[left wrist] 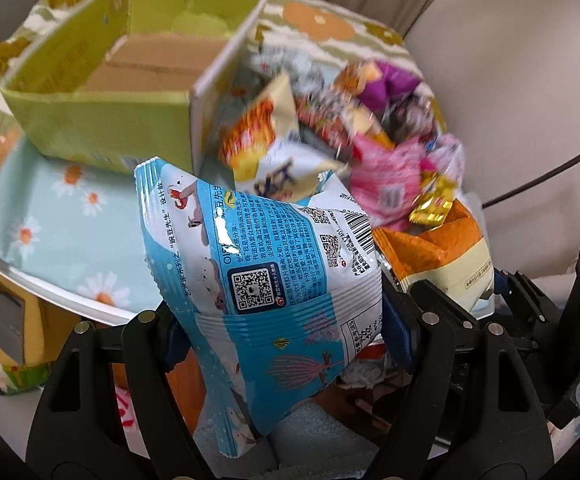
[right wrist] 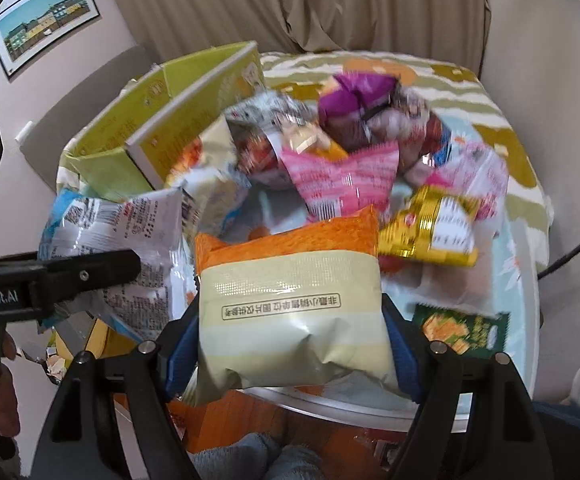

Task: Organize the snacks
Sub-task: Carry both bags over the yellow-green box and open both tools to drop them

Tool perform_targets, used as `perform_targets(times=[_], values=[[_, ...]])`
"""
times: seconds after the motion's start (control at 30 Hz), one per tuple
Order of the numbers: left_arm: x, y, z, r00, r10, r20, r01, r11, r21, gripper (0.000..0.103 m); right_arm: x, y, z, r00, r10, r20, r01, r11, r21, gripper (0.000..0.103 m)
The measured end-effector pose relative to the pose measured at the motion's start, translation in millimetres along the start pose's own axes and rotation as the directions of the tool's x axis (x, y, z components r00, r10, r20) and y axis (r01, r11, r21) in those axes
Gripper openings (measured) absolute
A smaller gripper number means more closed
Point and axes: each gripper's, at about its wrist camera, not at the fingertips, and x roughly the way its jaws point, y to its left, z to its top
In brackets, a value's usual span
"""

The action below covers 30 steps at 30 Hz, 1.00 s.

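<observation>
My left gripper (left wrist: 286, 320) is shut on a blue and white snack bag (left wrist: 266, 264), held above the table's near edge; the bag also shows in the right wrist view (right wrist: 118, 224). My right gripper (right wrist: 290, 344) is shut on an orange and cream snack bag (right wrist: 294, 304), which also shows in the left wrist view (left wrist: 438, 256). A green cardboard box (left wrist: 102, 80), open and holding no snacks, stands at the back left and shows in the right wrist view (right wrist: 150, 120). A pile of snack bags (left wrist: 350, 128) lies to its right.
The round table (left wrist: 50, 224) wears a flowered cloth. The pile holds a pink bag (right wrist: 342, 176), a gold packet (right wrist: 430, 228), a purple bag (right wrist: 354, 96) and a green packet (right wrist: 466, 328). Curtains hang behind. A cable (left wrist: 550, 172) runs at right.
</observation>
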Motion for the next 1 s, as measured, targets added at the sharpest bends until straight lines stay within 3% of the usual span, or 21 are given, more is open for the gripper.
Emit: perform_targets(times=[0.2, 0.5, 0.73, 0.87, 1.0], values=[[-45, -5, 32, 0.993, 0.01, 0.115, -0.01, 1.0, 0.002, 0.074, -26, 5, 44, 0.998, 0.006, 0.067, -0.005, 1.0, -0.009, 0.076], [-70, 31, 121, 0.975, 0.027, 0.219, -0.029, 1.0, 0.006, 0.074, -18, 23, 137, 0.992, 0.031, 0.123, -0.036, 0.999, 0.039, 0.076], [-52, 84, 208, 0.979, 0.029, 0.204, -0.036, 0.999, 0.028, 0.074, 28, 61, 211, 0.99, -0.008, 0.144, 0.002, 0.999, 0.039, 0.077], [-31, 114, 257, 0.983, 0.039, 0.178, -0.052, 0.996, 0.066, 0.074, 63, 74, 247, 0.997, 0.029, 0.071, -0.037, 0.993, 0.113, 0.078], [-2, 140, 294, 0.991, 0.036, 0.129, -0.05, 0.993, 0.111, 0.074, 99, 91, 273, 0.999, 0.001, 0.032, -0.007, 0.987, 0.16, 0.078]])
